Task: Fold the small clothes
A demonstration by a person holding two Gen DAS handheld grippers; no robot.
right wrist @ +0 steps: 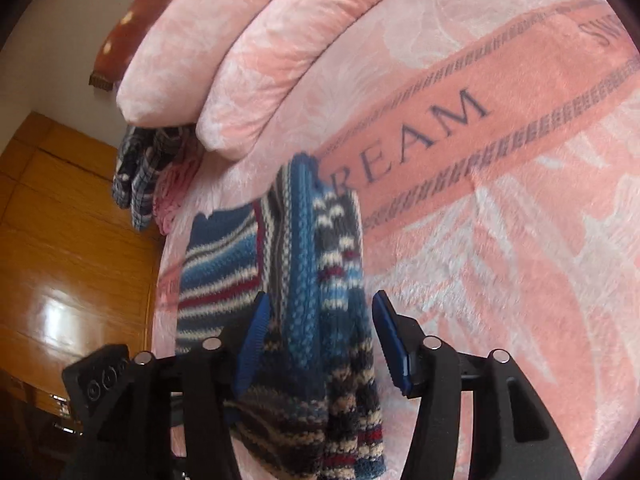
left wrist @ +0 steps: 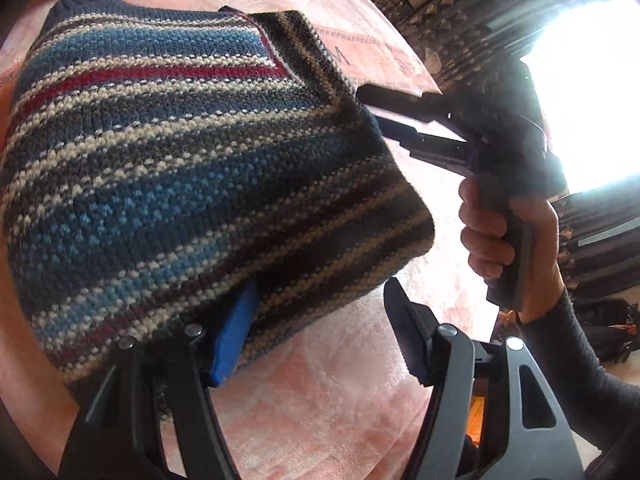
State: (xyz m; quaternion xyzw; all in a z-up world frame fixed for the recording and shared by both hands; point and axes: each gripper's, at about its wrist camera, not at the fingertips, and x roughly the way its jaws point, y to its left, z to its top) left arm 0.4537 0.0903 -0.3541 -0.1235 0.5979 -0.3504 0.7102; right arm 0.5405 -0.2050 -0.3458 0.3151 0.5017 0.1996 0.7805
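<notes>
A knitted sweater (left wrist: 192, 168) striped in blue, grey, cream and red lies folded on a pink blanket (left wrist: 340, 380). My left gripper (left wrist: 320, 288) is open at the sweater's near edge. Its left blue pad (left wrist: 234, 336) is tucked under the hem, and the right finger stands free over the blanket. A hand holds my right gripper (left wrist: 368, 106) at the sweater's right edge, jaws apart. In the right wrist view the right gripper (right wrist: 320, 296) is open, and a bunched fold of the sweater (right wrist: 308, 280) fills the gap between its blue pads (right wrist: 252, 340).
Two pink pillows (right wrist: 256, 60) lie at the head of the bed, with plaid clothes (right wrist: 140, 168) heaped beside them. A wooden wardrobe (right wrist: 72, 240) stands past the bed's edge. A bright window (left wrist: 592, 100), dark curtains and bags on the floor (left wrist: 608, 332) are to the right.
</notes>
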